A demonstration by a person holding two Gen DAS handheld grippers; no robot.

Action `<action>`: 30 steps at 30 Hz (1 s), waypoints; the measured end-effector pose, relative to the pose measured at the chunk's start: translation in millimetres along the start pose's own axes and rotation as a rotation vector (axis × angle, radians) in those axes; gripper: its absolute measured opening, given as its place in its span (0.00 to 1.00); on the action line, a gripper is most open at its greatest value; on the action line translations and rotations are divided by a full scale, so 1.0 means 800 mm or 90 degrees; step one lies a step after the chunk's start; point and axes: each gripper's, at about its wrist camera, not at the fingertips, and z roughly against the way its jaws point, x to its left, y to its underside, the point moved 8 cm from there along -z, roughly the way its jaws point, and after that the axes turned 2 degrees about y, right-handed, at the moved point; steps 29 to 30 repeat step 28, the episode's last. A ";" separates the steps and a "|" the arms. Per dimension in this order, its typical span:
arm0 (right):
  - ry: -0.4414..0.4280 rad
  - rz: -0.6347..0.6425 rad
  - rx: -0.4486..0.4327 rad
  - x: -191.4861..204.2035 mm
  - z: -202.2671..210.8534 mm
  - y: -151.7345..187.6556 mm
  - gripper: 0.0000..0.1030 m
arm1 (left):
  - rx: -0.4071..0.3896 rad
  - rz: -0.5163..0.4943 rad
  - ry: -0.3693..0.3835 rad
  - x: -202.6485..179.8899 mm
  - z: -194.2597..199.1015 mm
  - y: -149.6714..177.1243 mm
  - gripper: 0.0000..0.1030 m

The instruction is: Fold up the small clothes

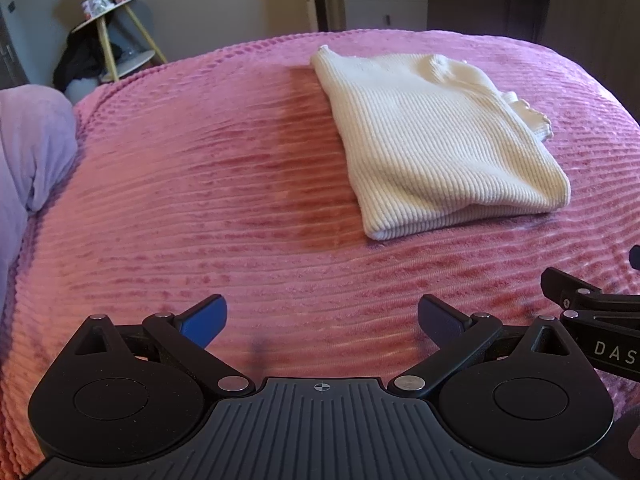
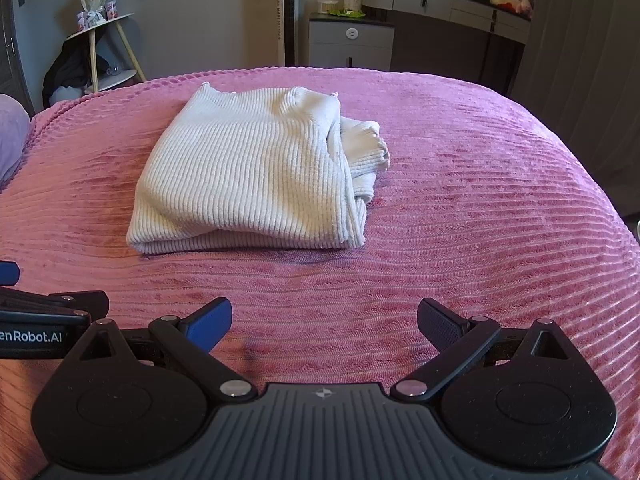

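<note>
The left gripper (image 1: 322, 322) is spread wide, its two fingers (image 1: 204, 320) well apart with nothing between them. The right gripper (image 2: 324, 324) is spread just as wide and is likewise empty, its fingers (image 2: 210, 322) far apart. Both point forward and slightly downward, held level and low. The two grippers sit side by side, close together: in the left wrist view the right gripper's linkage shows at the right edge, just beside the left gripper's body, and in the right wrist view the left gripper's linkage shows at the left edge. Each gripper carries one blue-padded finger on its left and one dark-padded finger on its right.
</note>
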 end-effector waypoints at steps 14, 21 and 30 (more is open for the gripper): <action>0.001 -0.002 0.002 0.000 -0.001 0.001 0.96 | -0.019 -0.023 0.001 -0.005 0.002 -0.001 1.00; 0.001 -0.002 0.002 -0.001 -0.001 0.001 0.96 | -0.004 -0.038 -0.001 -0.009 -0.003 0.003 1.00; 0.001 -0.003 0.003 -0.001 -0.001 0.001 0.96 | 0.001 -0.035 -0.001 -0.008 -0.004 0.004 1.00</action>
